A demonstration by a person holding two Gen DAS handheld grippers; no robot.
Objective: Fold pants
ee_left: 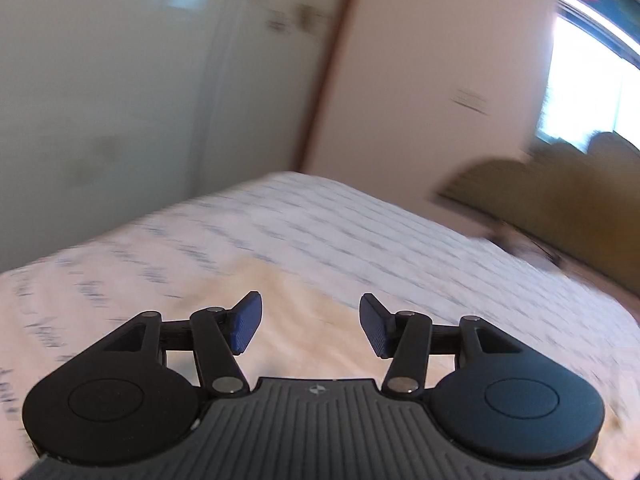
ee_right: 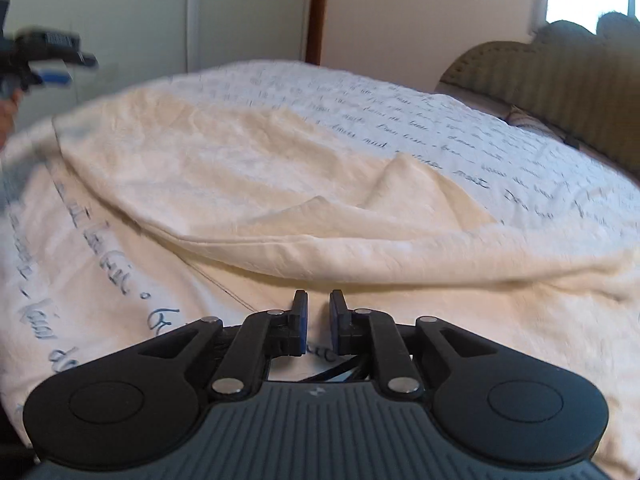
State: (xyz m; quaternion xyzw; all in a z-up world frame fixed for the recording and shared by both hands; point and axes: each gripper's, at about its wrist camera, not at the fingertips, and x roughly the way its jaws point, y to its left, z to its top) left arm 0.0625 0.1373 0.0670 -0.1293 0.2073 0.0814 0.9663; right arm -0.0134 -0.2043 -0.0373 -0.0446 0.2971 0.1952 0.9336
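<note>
Cream pants (ee_right: pixel 280 184) lie spread on a bed, with raised wrinkles near the middle and a folded edge facing me. In the left wrist view they show as a blurred cream patch (ee_left: pixel 280 292) under the fingers. My left gripper (ee_left: pixel 310 322) is open and empty above the pants; it also shows at the far left of the right wrist view (ee_right: pixel 48 68), raised above the bed. My right gripper (ee_right: pixel 319 322) hovers just in front of the pants' near edge, its jaws nearly closed with a small gap and nothing between them.
The bed carries a white cover with blue script (ee_right: pixel 460 132). An olive wicker headboard (ee_right: pixel 560 80) stands at the right. A white wardrobe (ee_right: pixel 120 12), a brown door frame (ee_right: pixel 316 8) and a bright window (ee_left: pixel 580 80) are behind.
</note>
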